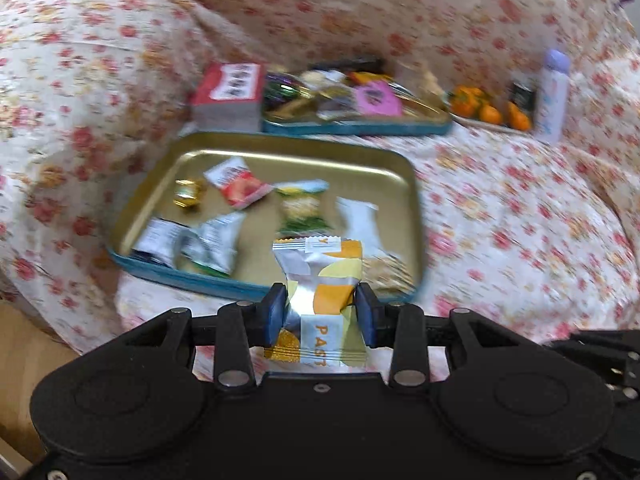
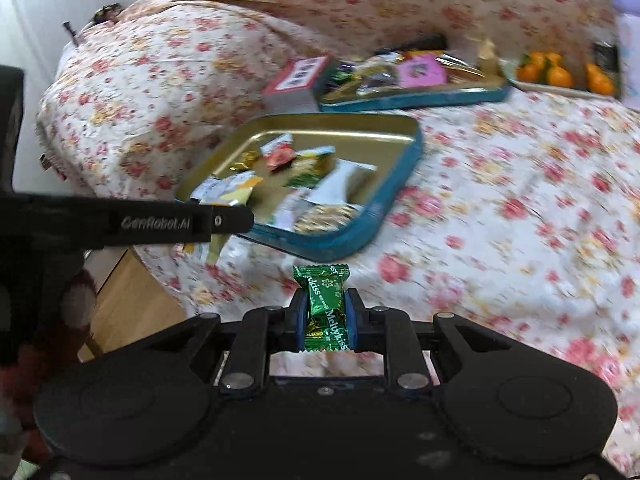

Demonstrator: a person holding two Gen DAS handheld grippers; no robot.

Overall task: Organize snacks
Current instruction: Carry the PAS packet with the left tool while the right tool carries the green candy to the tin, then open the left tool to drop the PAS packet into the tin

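Pinching a silver-orange pastry packet [image 1: 320, 288] in left claw [image 1: 321, 312], green Meltykiss candy [image 2: 325, 304] clamped in right claw [image 2: 325, 316]

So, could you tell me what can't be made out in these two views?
- Far tin, left wrist view: snacks piled and motion-blurred, not countable.
- Purple-capped bottle, right wrist view: cut off by the right edge.
- Pastry packet in the left gripper: lettering partly hidden by pads.
- Near tin, right wrist view: left corner hidden by the other gripper.

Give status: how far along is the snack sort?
Done: several packets lie in the near tin. In hand: left gripper holds a pastry packet; right gripper holds a green candy. Left: far tin is full of snacks.
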